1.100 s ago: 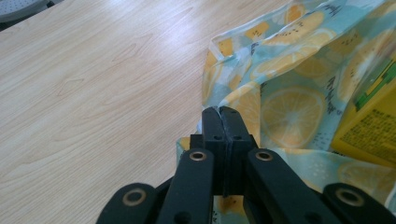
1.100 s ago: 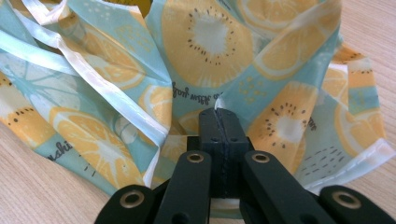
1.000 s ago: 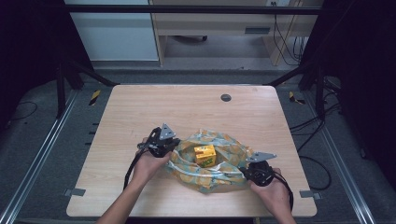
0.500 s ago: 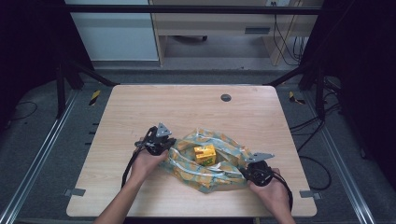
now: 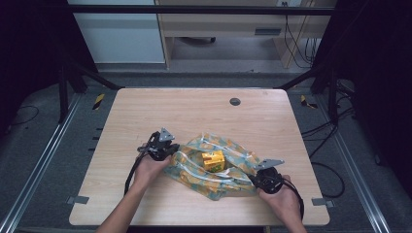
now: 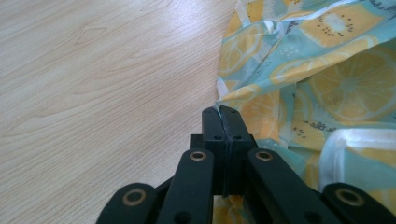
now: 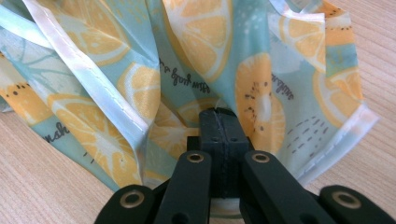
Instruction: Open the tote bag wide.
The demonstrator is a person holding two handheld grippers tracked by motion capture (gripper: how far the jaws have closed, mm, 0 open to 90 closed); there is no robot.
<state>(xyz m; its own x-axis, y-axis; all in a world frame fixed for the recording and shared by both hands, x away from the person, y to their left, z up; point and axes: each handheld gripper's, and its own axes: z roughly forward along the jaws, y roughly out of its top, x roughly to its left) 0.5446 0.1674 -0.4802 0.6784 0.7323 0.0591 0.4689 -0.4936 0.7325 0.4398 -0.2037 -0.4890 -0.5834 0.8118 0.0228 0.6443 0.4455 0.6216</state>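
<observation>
From the high view I have the fruit-print bag point(image 5: 214, 167) lying crumpled on the wooden table point(image 5: 204, 111), in the near half and a little right of centre, with a gripper at each end of it. My left gripper point(image 5: 167, 151) sits at the bag's 9 o'clock edge, and my right gripper point(image 5: 257, 177) at roughly its 4 o'clock corner, each with the person's hand behind it coming up from the near edge. A small yellow box point(image 5: 213, 160) rests in the middle of the bag's folds, between the two grippers and apart from both. In the left gripper view the two black jaws stand pressed flat together, with a thin edge of the bag point(image 6: 299, 79) caught at their tips; the rest of the lemon and kiwi printed cloth spreads away toward 2 o'clock, and bare wood fills the side from 9 to 12 o'clock. In the right gripper view the jaws are likewise closed tight, pinching a fold of the bag point(image 7: 187, 70) that rises and fans out above them from 10 to 2 o'clock, with a white stitched hem running down toward 7 o'clock and table wood showing at the lower corners. So I read both grips as narrow and clamped on the fabric. Farther off, a small dark round cap point(image 5: 235, 101) sits in the tabletop at the bag's 12 o'clock, well apart from it.
</observation>
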